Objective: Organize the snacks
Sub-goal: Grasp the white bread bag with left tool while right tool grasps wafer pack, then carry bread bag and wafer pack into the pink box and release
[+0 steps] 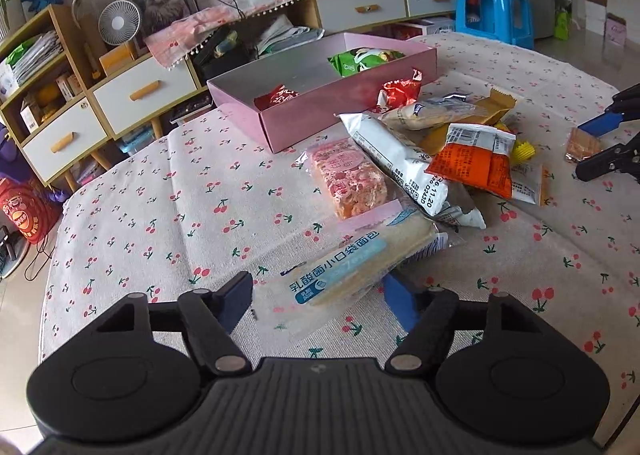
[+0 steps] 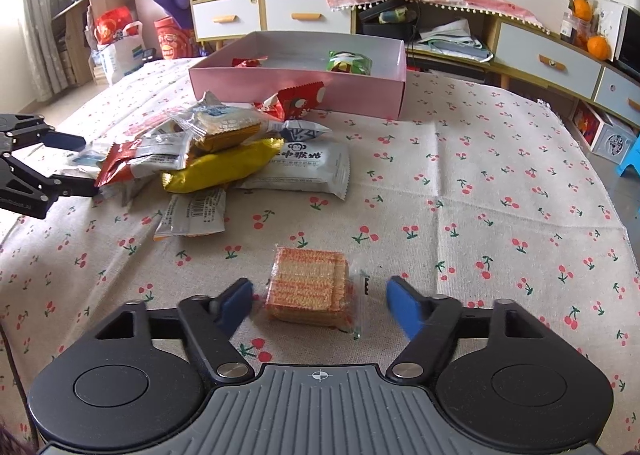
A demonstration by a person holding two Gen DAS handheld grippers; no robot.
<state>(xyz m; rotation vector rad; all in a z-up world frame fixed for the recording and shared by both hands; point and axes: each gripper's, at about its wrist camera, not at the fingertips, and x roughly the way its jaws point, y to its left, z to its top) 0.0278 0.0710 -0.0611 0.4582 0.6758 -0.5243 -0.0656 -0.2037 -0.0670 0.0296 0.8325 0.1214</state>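
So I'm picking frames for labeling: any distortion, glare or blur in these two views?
Left wrist view: strong fisheye bending at the edges, dark corners; the bread packet between the left gripper fingers is sharp, with mild sheen on its wrapper. Right wrist view: same curvature; bright window at upper left; wafer pack crisp between the open right gripper.

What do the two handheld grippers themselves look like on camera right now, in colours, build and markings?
Both match: the left gripper and right gripper have black linkage arms with silver pivot pins, blue finger pads, two round black discs and a ribbed grey centre plate. The right one's plate carries a small white crosshair mark. No cables, sleeves or hands are visible.
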